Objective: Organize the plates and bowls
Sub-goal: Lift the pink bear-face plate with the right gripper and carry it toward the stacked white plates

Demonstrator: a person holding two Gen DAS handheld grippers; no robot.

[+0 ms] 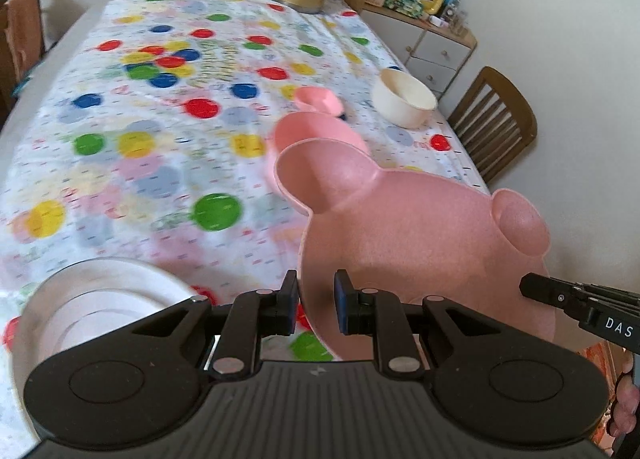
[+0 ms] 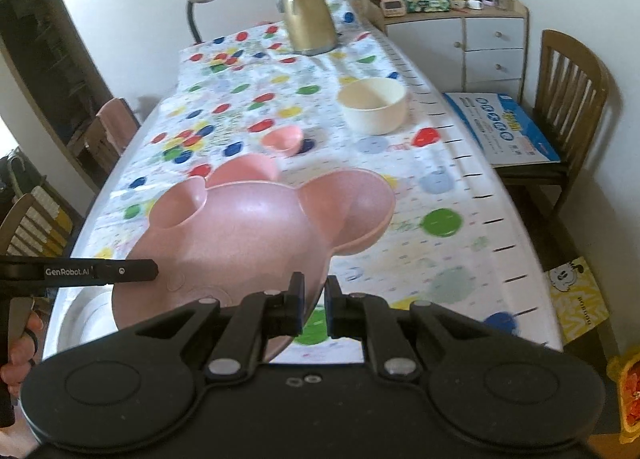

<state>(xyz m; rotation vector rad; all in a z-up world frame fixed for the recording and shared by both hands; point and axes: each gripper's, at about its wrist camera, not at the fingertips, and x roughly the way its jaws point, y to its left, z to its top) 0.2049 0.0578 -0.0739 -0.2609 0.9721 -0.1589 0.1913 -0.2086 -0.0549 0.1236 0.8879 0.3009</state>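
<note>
Left wrist view: the left gripper (image 1: 317, 301) is sitting at bottom centre, its fingers (image 1: 289, 299) closing onto the near rim of a pink mouse-eared plate (image 1: 420, 239), which is filling the lower right and tilting up off the bench (image 1: 120, 179). The right gripper (image 1: 532, 289) is entering from the right edge. A white plate (image 1: 100, 299) is lying at lower left. Farther up, a pink bowl (image 1: 312, 131), a small pink cup (image 1: 318, 99) and a cream bowl (image 1: 404, 99) are resting on the spotted cloth.

Right wrist view: the right gripper (image 2: 314, 301) is pinching the same plate's edge at bottom centre, fingers (image 2: 296, 299) nearly together around the rim.

Both grippers appear to be carrying the plate; the step looks like stacking. The next move probably calls for lowering it level onto the white plate, then easing both grips open.
</note>
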